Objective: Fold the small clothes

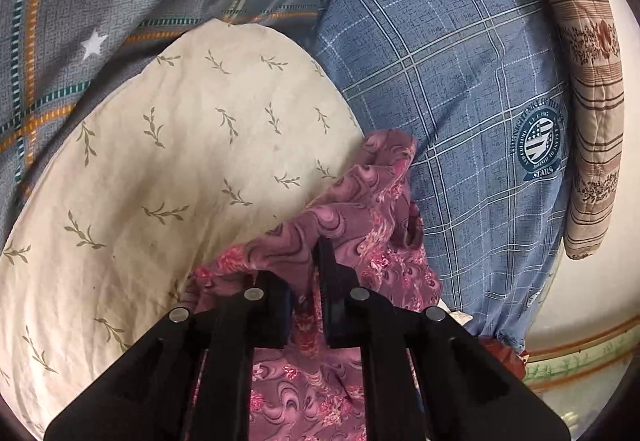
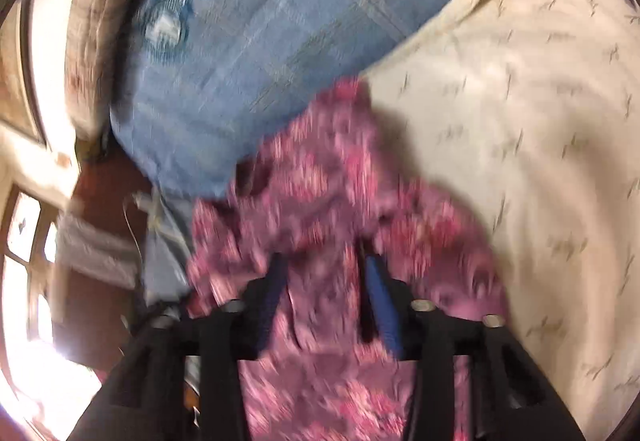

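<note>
A small pink-purple floral garment point(image 1: 360, 201) lies bunched on the bed, across a cream pillow and a blue checked one. My left gripper point(image 1: 308, 269) is shut on a fold of it, and the cloth drapes over the left finger. In the blurred right wrist view the same garment point(image 2: 320, 169) runs between the fingers of my right gripper point(image 2: 325, 261). Those jaws stand apart, the blue pads point(image 2: 378, 281) clear of the cloth on either side.
A cream pillow with leaf sprigs point(image 1: 180, 161) point(image 2: 520, 121) and a blue checked pillow with a round badge point(image 1: 440, 61) point(image 2: 260, 21) lie side by side. Behind them are a grey quilt with stars point(image 1: 100, 1) and a brown striped cloth point(image 1: 592, 81). The bed's edge drops off at the right point(image 1: 580, 361).
</note>
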